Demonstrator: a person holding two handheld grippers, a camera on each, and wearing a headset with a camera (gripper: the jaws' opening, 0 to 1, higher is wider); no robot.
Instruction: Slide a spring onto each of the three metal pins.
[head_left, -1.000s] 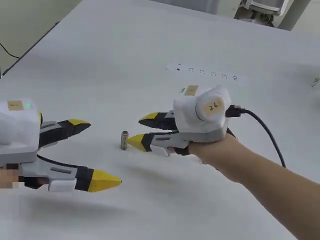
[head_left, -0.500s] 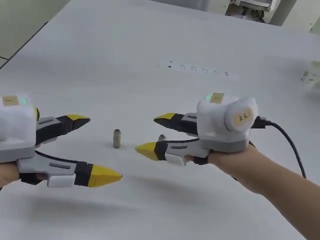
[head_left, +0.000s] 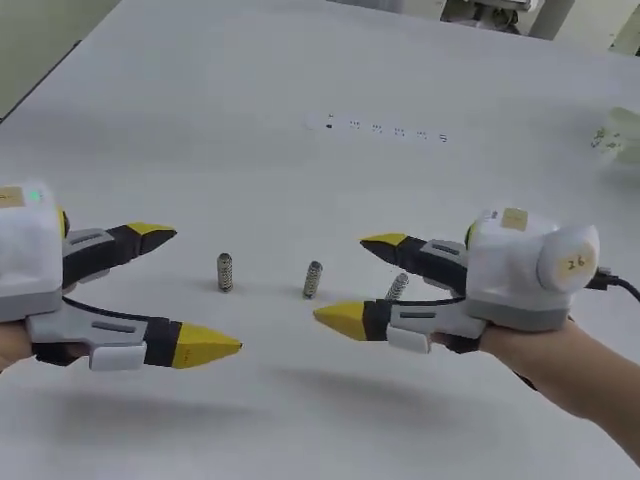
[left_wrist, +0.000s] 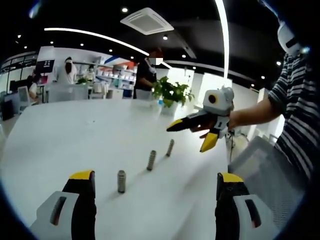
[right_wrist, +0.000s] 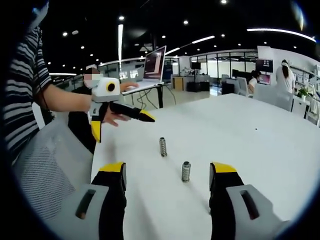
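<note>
Three short springs stand upright in a row on the white table (head_left: 300, 80): the left spring (head_left: 225, 271), the middle spring (head_left: 313, 280) and the right spring (head_left: 397, 287), each well apart from the next. Whether a pin sits inside each one is too small to tell.

The left gripper (head_left: 190, 290) hovers at the left edge with its yellow-tipped jaws spread wide and nothing between them. The right gripper (head_left: 358, 280) is also wide open and holds nothing. In the head view the right spring shows in the gap between its jaws, touched by neither.

A round sticker (head_left: 575, 263) on the back of the right gripper reads "26". A small tan label (head_left: 514, 218) on top of it is too small to read.

A white power strip (head_left: 385, 128) lies farther back on the table.
</note>
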